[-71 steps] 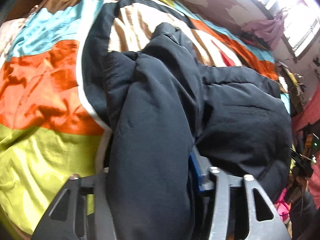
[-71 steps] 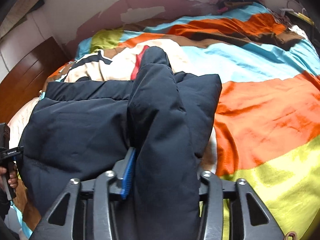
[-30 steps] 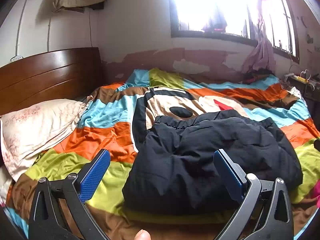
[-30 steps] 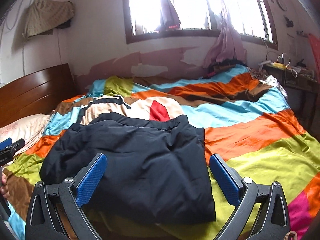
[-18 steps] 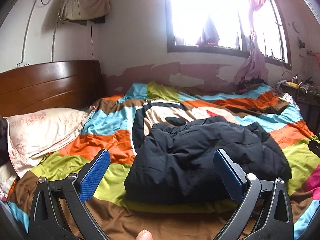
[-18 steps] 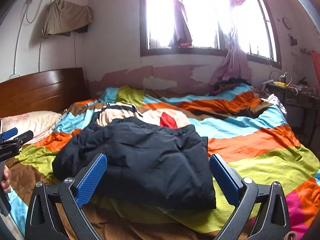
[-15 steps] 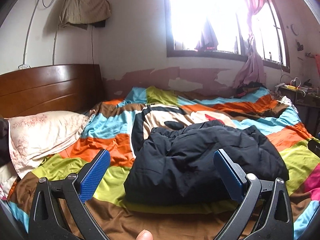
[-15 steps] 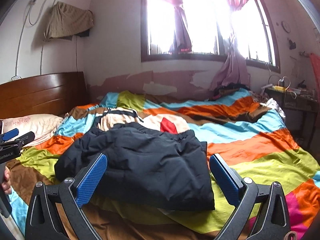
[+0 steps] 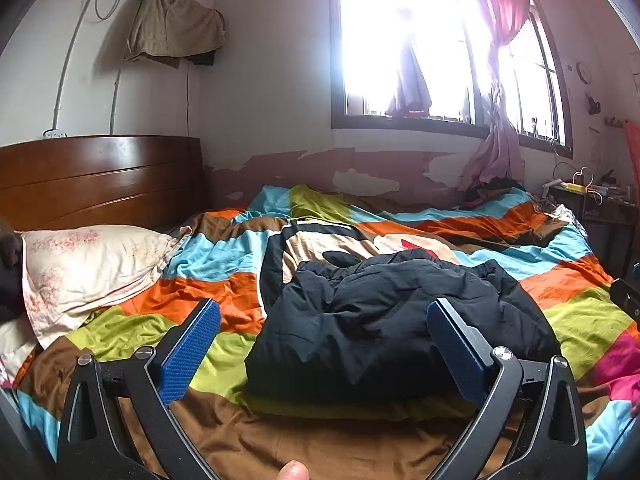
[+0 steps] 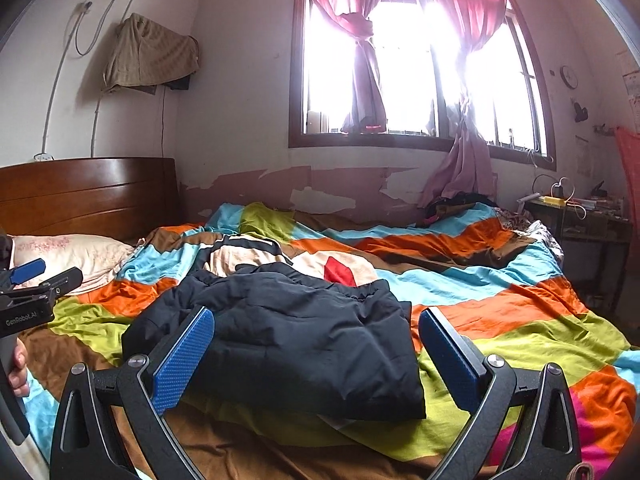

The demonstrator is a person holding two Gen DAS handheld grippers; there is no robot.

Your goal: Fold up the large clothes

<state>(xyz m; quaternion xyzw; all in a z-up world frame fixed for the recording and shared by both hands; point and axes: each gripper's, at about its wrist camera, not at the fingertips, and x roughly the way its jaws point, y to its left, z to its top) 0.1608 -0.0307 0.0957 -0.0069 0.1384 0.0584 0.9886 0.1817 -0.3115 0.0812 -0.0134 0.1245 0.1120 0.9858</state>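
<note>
A dark navy padded jacket (image 9: 392, 320) lies folded into a thick bundle near the front of the bed, on a striped multicoloured quilt (image 9: 224, 256). The same jacket (image 10: 292, 336) shows in the right wrist view. My left gripper (image 9: 323, 346) is open and held back from the jacket, nothing between its blue pads (image 9: 191, 354). My right gripper (image 10: 316, 356) is open too, short of the jacket's near edge, and holds nothing. The left gripper's tip (image 10: 38, 280) and a hand (image 10: 18, 368) appear at the left edge of the right wrist view.
A wooden headboard (image 9: 100, 180) and a floral pillow (image 9: 84, 268) are at the left. A window with pink curtains (image 10: 420, 60) stands behind the bed. A cluttered side table (image 10: 580, 208) is at the far right. Clothes are heaped at the quilt's far corner (image 10: 456, 202).
Both grippers were shut on the jacket's sleeves, then let go and opened. They have pulled back and tilted up, so the whole bed and window now show. The jacket lies folded.
</note>
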